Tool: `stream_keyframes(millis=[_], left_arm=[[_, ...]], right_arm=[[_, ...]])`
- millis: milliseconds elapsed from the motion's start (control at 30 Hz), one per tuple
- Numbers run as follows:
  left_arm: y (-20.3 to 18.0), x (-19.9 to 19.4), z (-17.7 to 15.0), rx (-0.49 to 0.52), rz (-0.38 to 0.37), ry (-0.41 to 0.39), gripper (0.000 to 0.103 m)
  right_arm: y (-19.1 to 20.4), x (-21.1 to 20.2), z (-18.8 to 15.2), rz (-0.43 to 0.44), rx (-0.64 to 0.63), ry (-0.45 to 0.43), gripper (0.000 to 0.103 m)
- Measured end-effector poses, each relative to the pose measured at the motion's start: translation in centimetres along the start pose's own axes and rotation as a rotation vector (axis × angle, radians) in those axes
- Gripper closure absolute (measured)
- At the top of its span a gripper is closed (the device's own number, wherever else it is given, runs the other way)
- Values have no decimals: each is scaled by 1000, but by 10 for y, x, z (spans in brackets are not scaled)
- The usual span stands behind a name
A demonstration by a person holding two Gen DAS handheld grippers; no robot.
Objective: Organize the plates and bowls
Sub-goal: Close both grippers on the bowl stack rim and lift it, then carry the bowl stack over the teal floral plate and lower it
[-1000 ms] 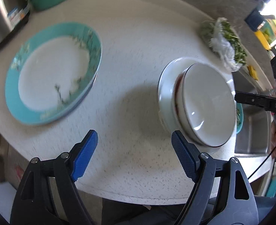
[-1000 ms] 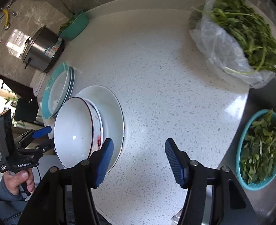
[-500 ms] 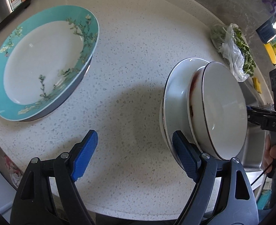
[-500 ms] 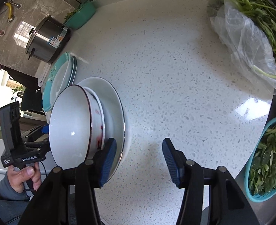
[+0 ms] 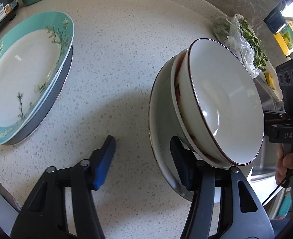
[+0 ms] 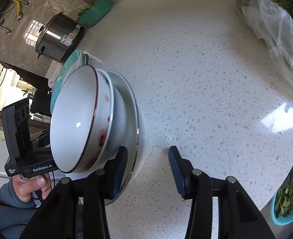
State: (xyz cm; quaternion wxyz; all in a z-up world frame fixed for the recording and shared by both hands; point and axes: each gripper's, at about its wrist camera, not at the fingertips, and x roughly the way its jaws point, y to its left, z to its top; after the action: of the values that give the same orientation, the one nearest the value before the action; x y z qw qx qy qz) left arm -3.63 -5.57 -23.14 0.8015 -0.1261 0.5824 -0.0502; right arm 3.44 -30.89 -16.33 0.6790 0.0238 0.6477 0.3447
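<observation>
Both tongs straddle opposite edges of the white plate (image 5: pixel 158 131), which sits on the speckled desk (image 5: pixel 116 63) and carries the stacked bowls (image 5: pixel 222 99). The left tongs (image 5: pixel 144 159) and right tongs (image 6: pixel 148 169) are closing, rim between the pads but not yet pinched. A good lift likely needs both sides clamped evenly and raised level, or the bowls may slide. The bowls are white, dark-rimmed, with red markings outside; the teal plates (image 5: pixel 26 79) lie well apart, left of this plate.
</observation>
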Motion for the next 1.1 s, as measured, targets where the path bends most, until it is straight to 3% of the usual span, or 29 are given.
stream_keyframes(millis=[100,200,267,367,733,1100], left_arm=[[-6,3,4,17,-12,-7,61],[-13,3,3,38,-15,-6,70],[-16,5,4,43,-37,-2,80],[-19,6,5,51,-47,-1,85],[-31,2,6,89,-12,-15,88],[-38,-32,8,117,-23,-37,88]], right_arm=[[3,3,-1,10,0,1,64],[7,3,-1,23,-6,-11,76],[11,2,-1,7,-21,-18,77],[13,3,-1,5,-16,-28,77],[15,-2,-12,-24,17,-58,77],[30,-31,-16,-46,27,-90,78]])
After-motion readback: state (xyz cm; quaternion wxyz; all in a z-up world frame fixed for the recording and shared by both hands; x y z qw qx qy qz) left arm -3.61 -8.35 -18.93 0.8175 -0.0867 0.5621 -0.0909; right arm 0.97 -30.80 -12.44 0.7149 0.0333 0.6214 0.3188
